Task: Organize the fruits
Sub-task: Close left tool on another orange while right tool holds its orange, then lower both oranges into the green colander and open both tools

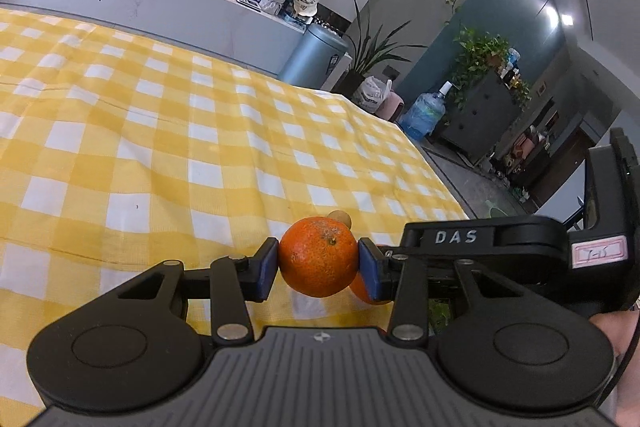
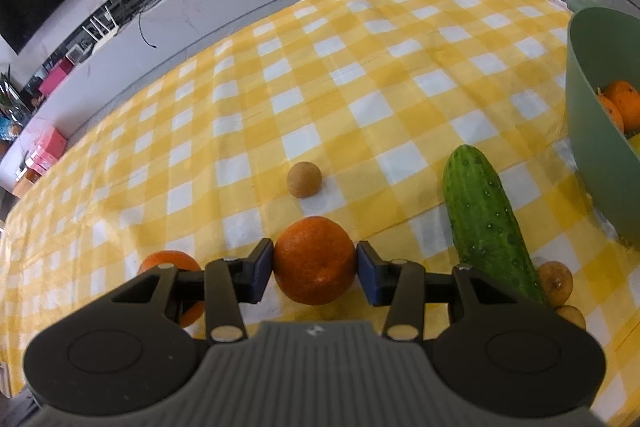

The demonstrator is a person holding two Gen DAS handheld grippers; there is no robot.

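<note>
My left gripper (image 1: 318, 261) is shut on an orange (image 1: 318, 255), held just above the yellow checked cloth (image 1: 160, 131). A small tan fruit (image 1: 341, 218) peeks out behind it, and part of another orange (image 1: 360, 289) shows behind the right pad. My right gripper (image 2: 315, 265) is shut on a second orange (image 2: 314, 259). In the right wrist view a tan round fruit (image 2: 304, 179) lies ahead, a cucumber (image 2: 486, 223) lies to the right, and a green bowl (image 2: 596, 115) at the far right holds oranges (image 2: 622, 99).
Another orange (image 2: 168, 261) lies left of my right gripper, partly hidden. Two small tan fruits (image 2: 556, 281) lie by the cucumber's near end. The other gripper's black body (image 1: 520, 239) is close on the right in the left wrist view. The table edge (image 1: 440, 163) falls off to the right.
</note>
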